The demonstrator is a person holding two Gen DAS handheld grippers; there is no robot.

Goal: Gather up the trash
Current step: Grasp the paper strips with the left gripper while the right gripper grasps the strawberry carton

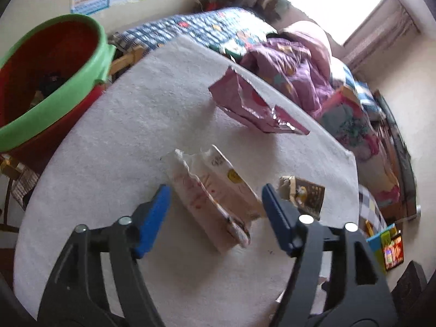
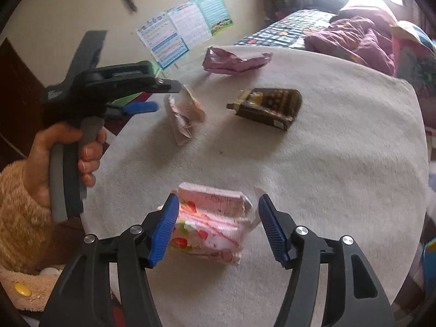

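Jaws of right hand-held gripper wide apart around pink wrapper.

The counter is covered in a fuzzy white cloth. On it lie a crumpled mauve-pink foil wrapper with a silvery inside, a pale cream carton with red smears and a yellow spot, a dark brown and gold box, and a pink carton printed with red strawberries. Both grippers have black frames and blue ribbed fingers. The bin is red with a bright green rim. The bed carries a blue-and-white checked quilt and a purple patterned blanket. The sleeve is fuzzy tan.
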